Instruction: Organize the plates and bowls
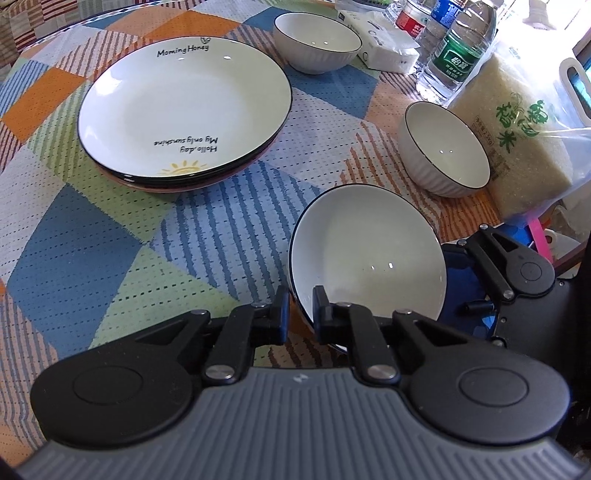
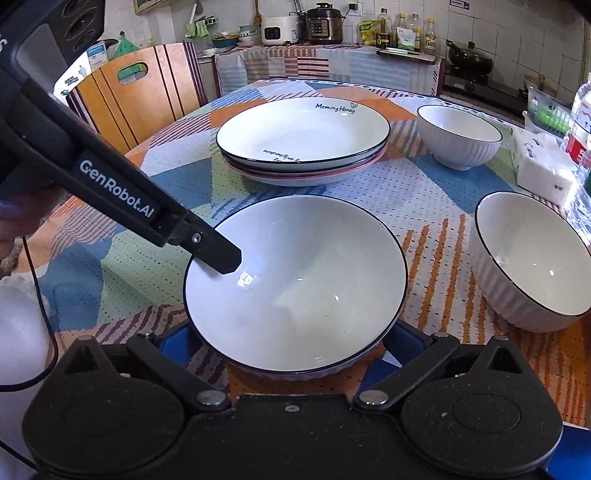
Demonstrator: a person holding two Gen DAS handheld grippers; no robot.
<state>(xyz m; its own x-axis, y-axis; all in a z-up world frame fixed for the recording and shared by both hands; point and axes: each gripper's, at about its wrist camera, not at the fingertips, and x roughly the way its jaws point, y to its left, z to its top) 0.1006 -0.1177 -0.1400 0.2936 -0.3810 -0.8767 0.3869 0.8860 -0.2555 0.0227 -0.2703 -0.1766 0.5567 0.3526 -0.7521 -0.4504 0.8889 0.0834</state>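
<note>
A wide white bowl with a dark rim [image 1: 369,258] [image 2: 295,284] sits tilted at the near edge of the table. My left gripper [image 1: 301,314] is shut on its rim, one finger [image 2: 218,254] inside the bowl and the other outside. My right gripper [image 2: 295,350] is open, its blue-padded jaws spread wide to either side of the bowl's underside, which hides the tips; its body [image 1: 517,269] shows right of the bowl. A stack of plates [image 1: 184,110] [image 2: 303,136] lies further back. Two ribbed white bowls stand apart, one at right [image 1: 447,147] [image 2: 535,266], one far back [image 1: 317,44] [image 2: 460,136].
A bag of rice [image 1: 524,125], water bottles [image 1: 458,55] and a tissue pack [image 2: 543,166] crowd the table's right side. The tablecloth [image 1: 110,240] is patterned. A wooden chair [image 2: 136,96] stands at the far left, a kitchen counter with appliances [image 2: 314,26] behind.
</note>
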